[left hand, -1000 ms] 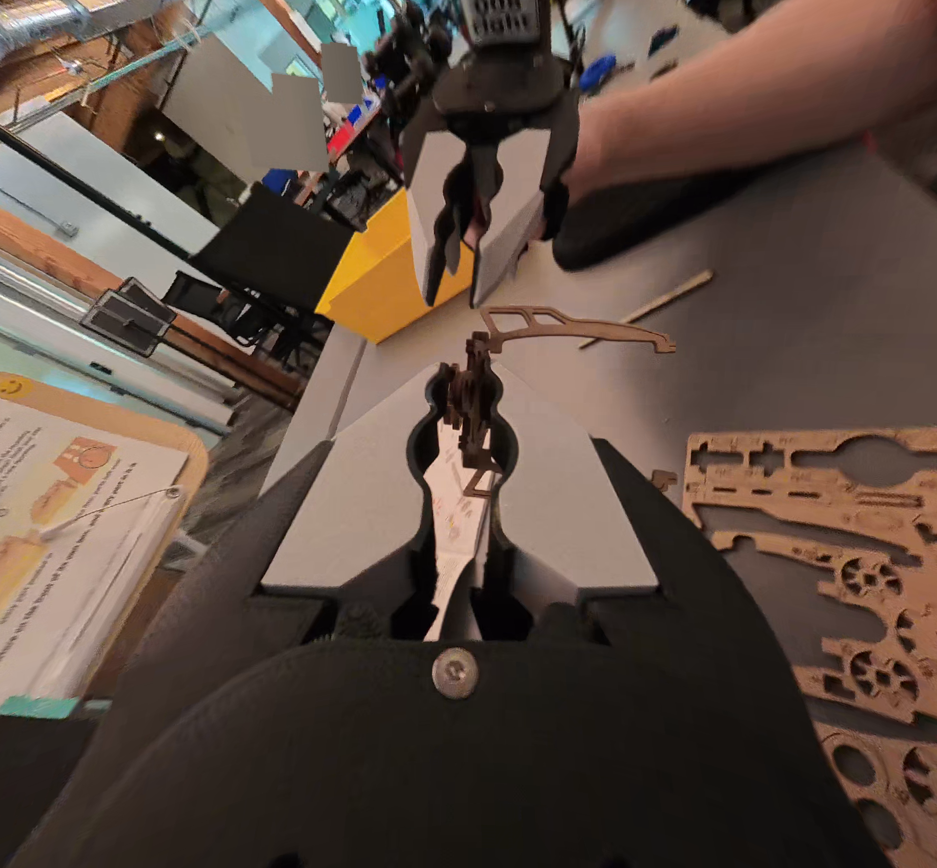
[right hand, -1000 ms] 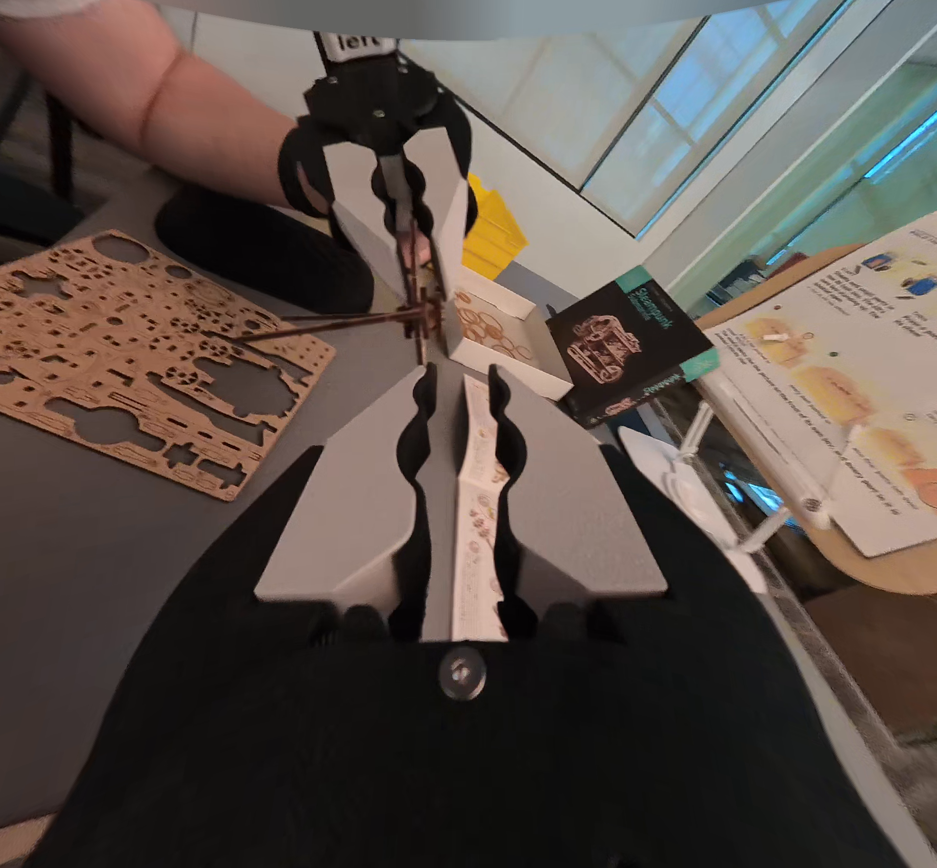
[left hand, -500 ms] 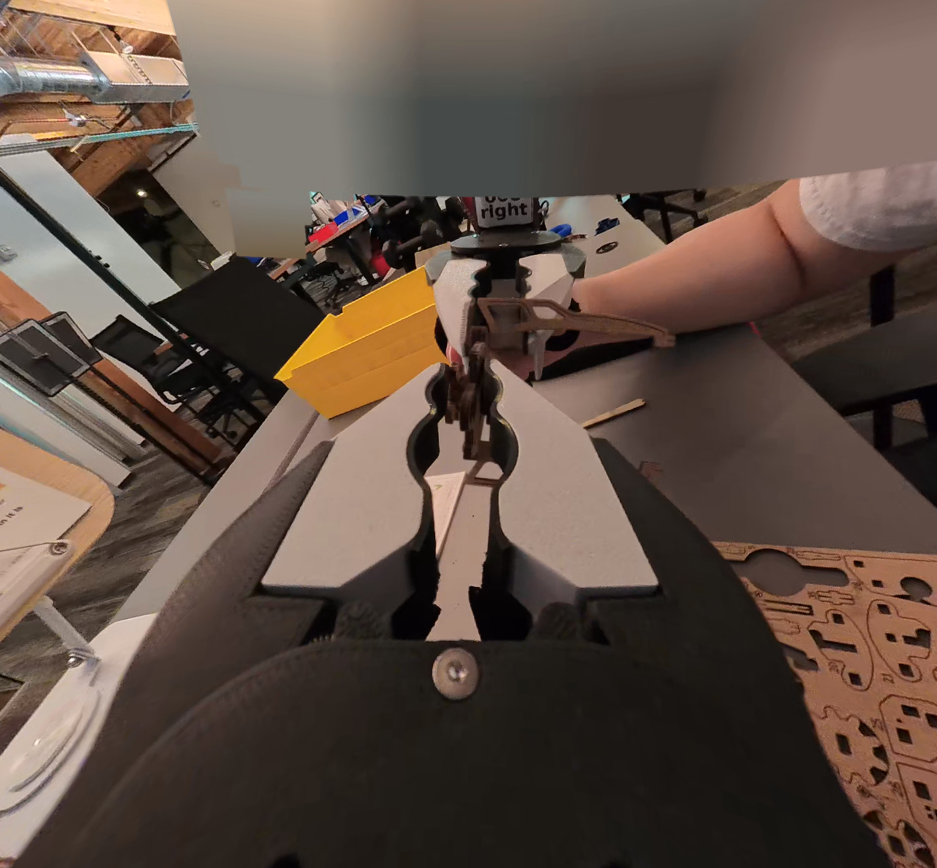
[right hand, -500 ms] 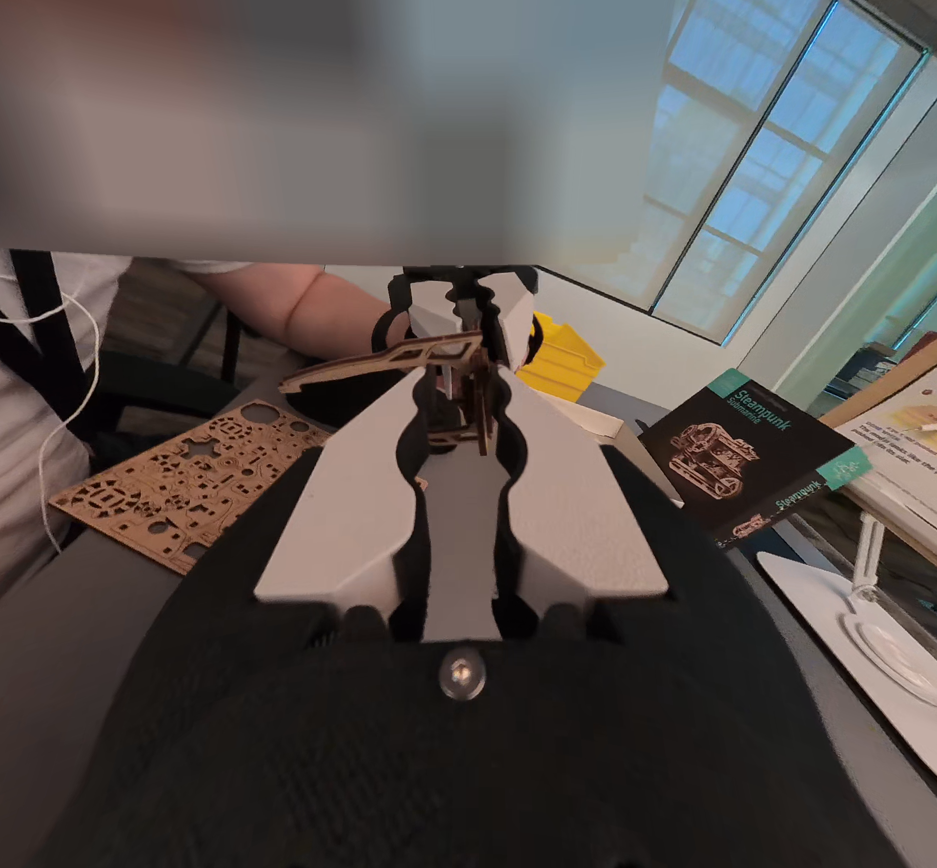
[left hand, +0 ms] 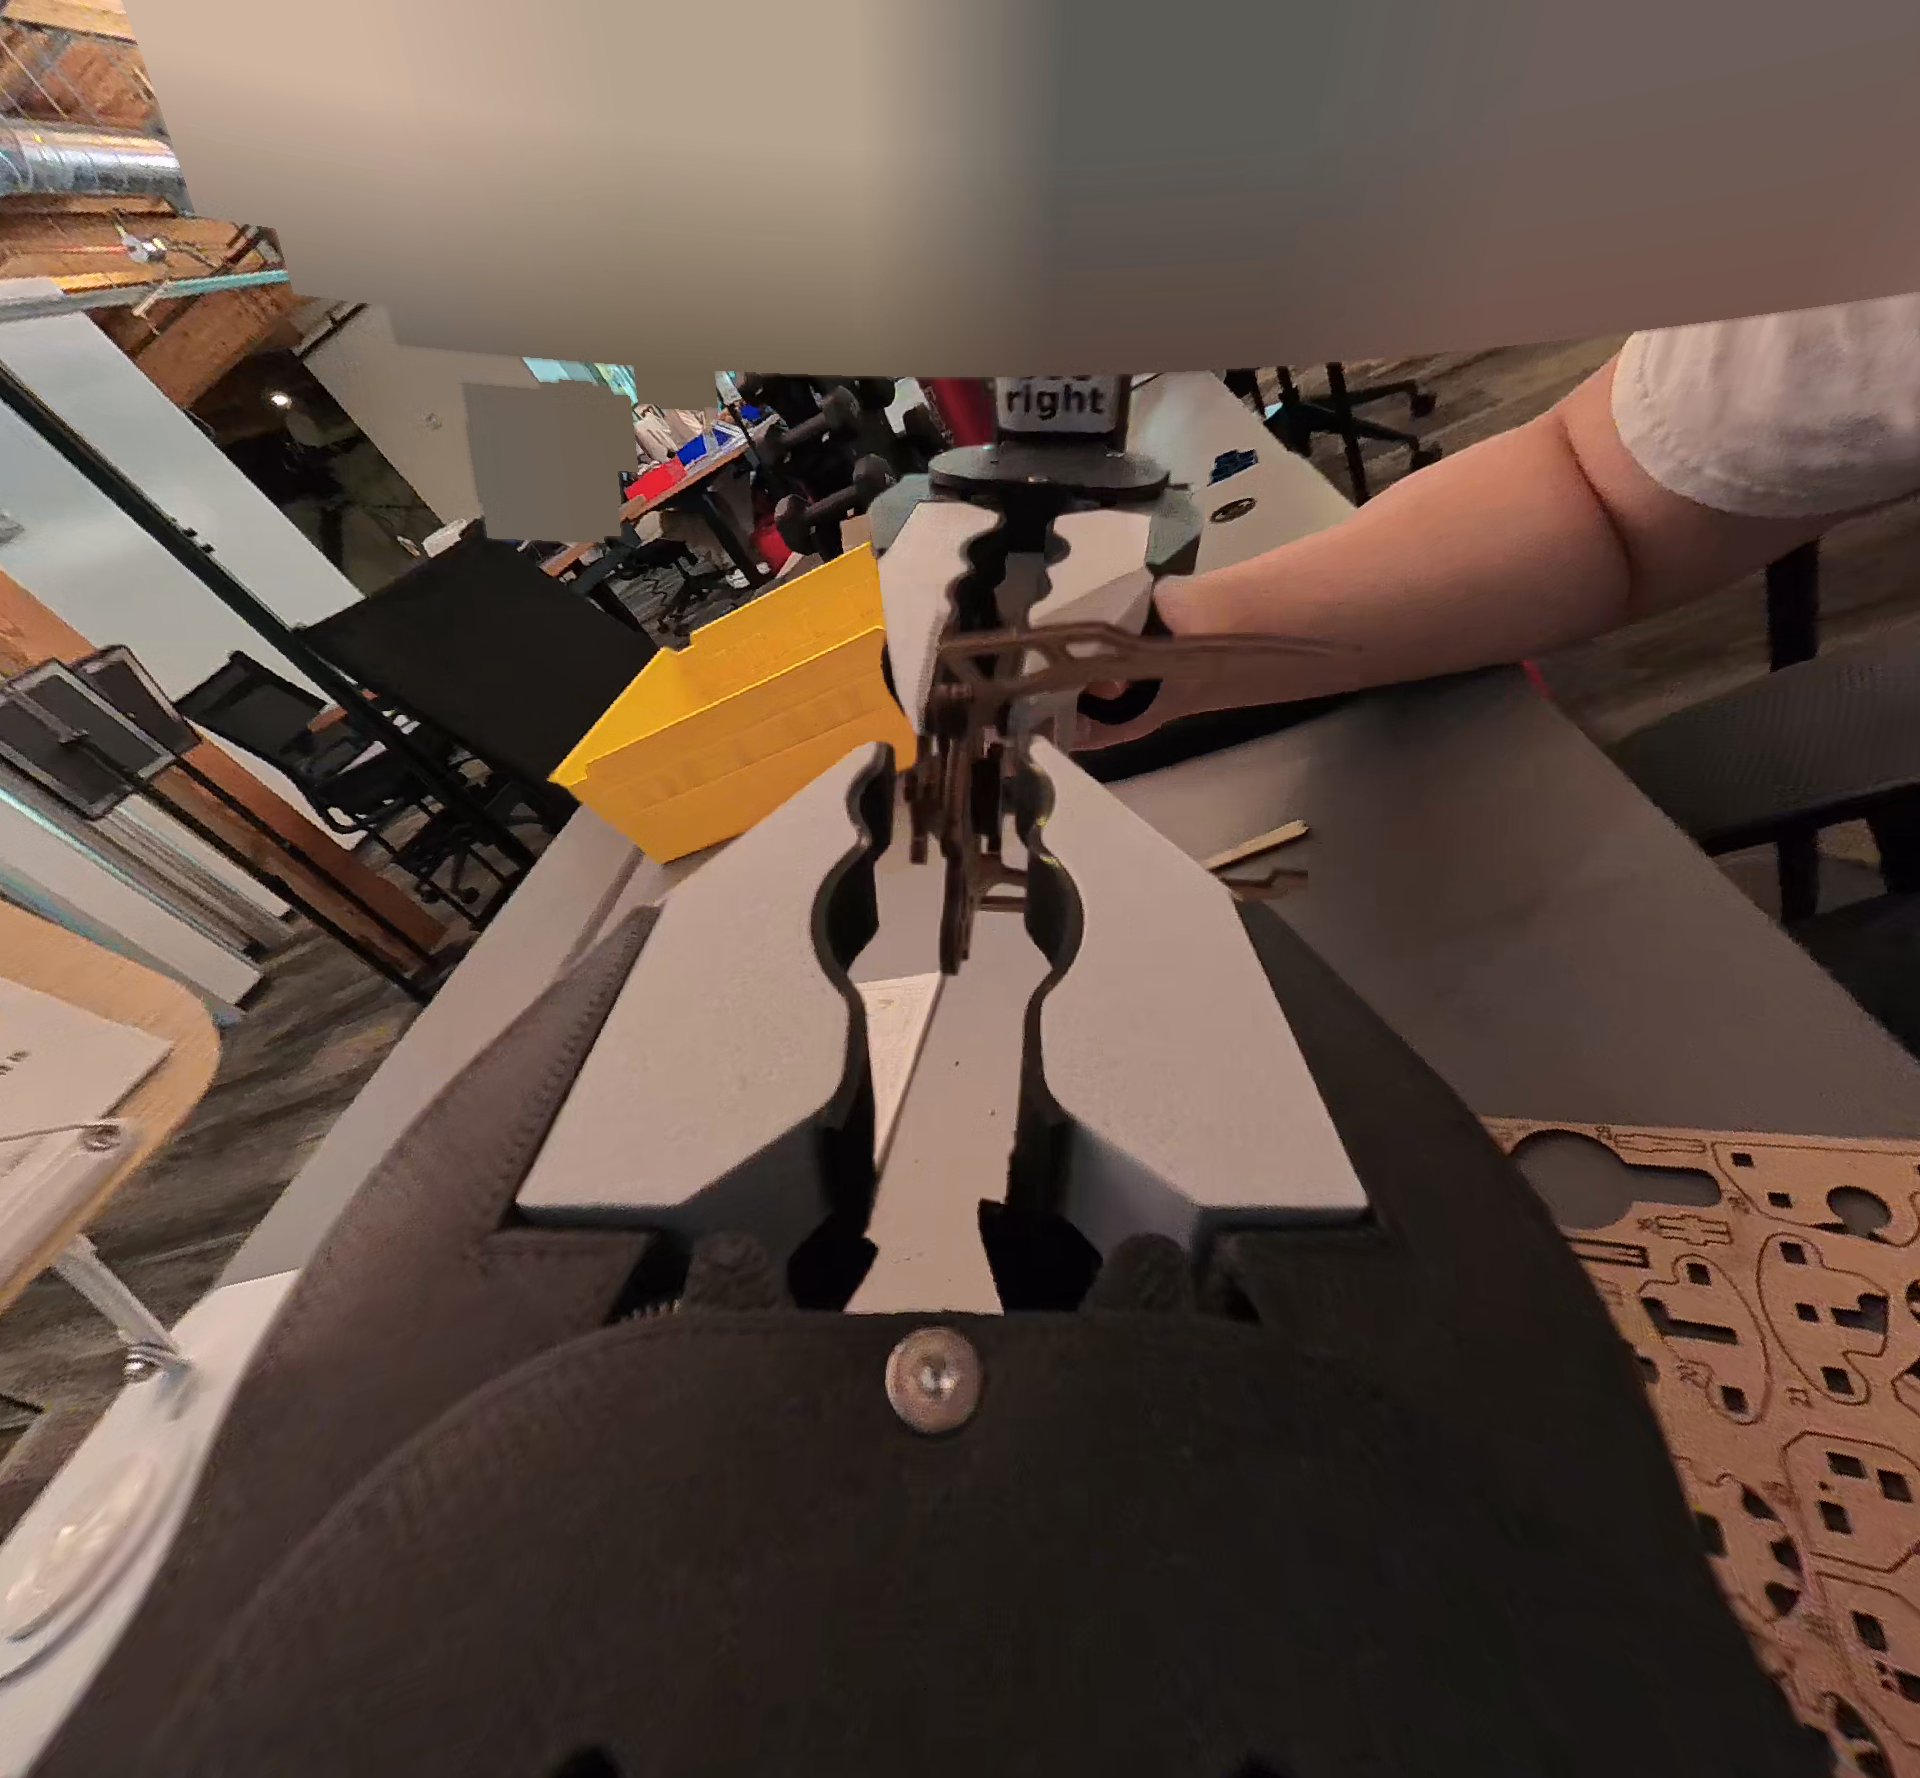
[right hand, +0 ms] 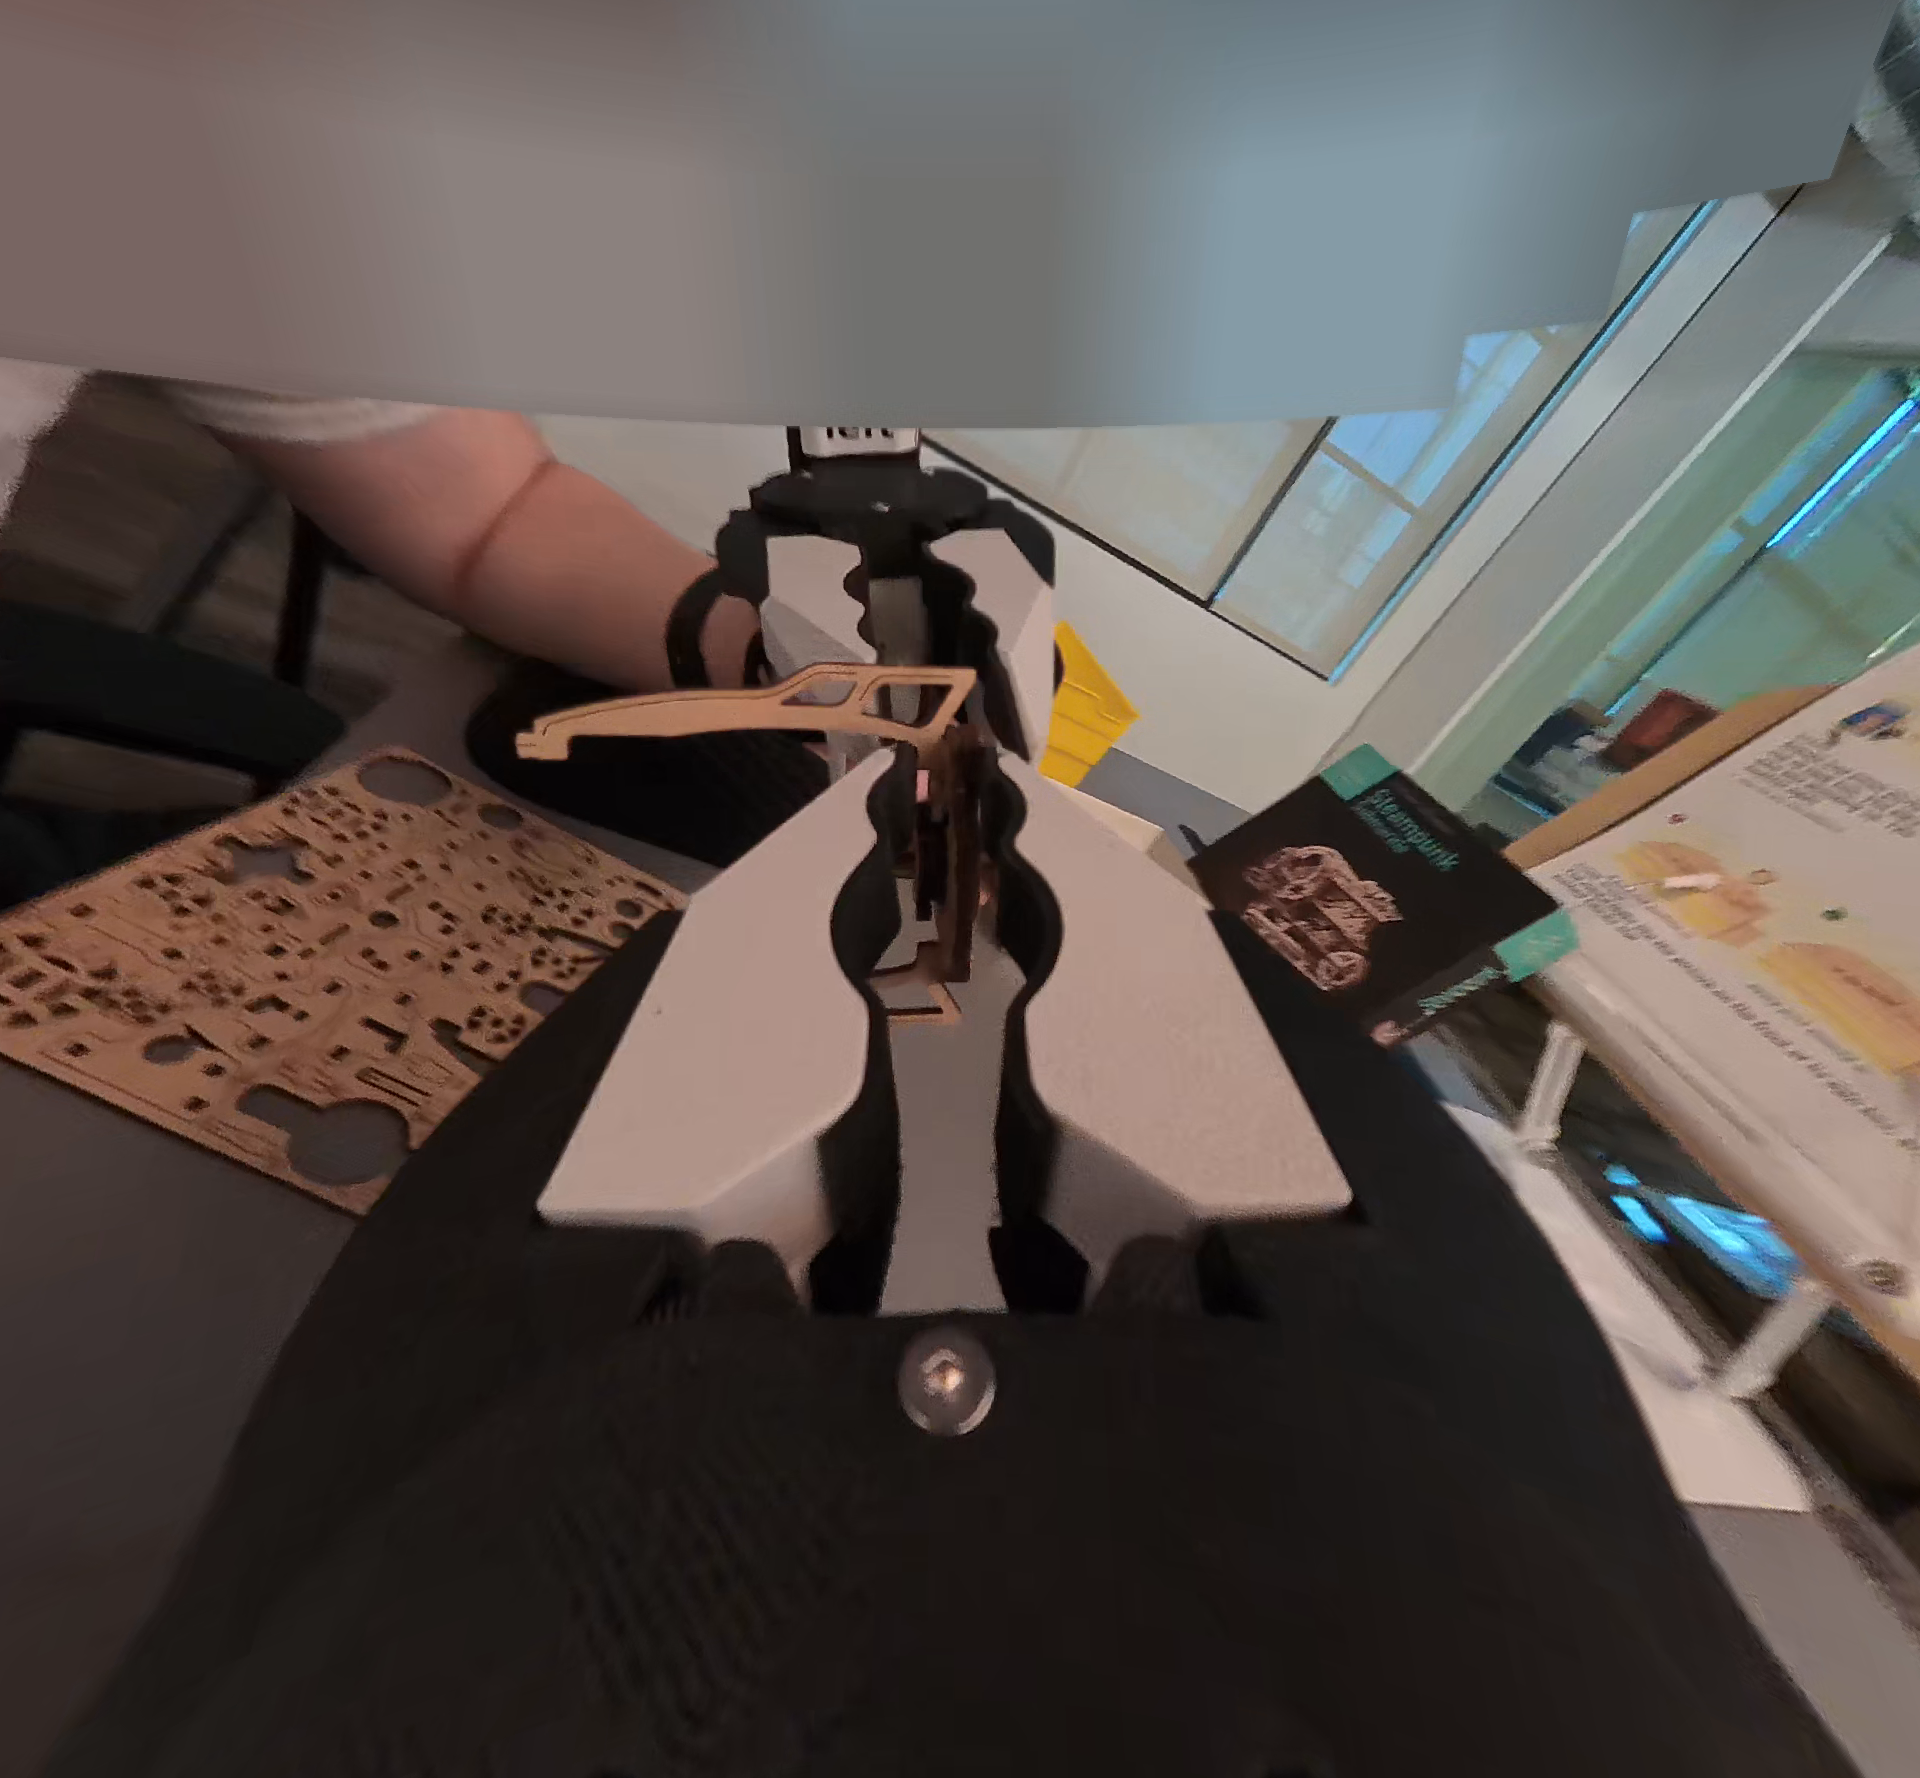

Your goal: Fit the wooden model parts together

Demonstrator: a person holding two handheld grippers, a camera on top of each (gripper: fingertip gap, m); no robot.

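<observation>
Wooden model assembly (left hand: 961, 824) clamped in left tool (left hand: 956, 793); right tool (right hand: 940, 793) grips it too.

A dark grey table (left hand: 1455, 897) carries everything. On it, in the right wrist view, a laser-cut wooden sheet (right hand: 260, 959) full of punched-out holes lies flat. A yellow bin (left hand: 748, 720) sits at the far edge. A thin wooden strip (left hand: 1257, 840) lies loose mid-table in the left wrist view. A black box with teal trim (right hand: 1371, 897) rests toward the table's other side, with a shallow white tray (right hand: 1138, 840) just beside it.
</observation>
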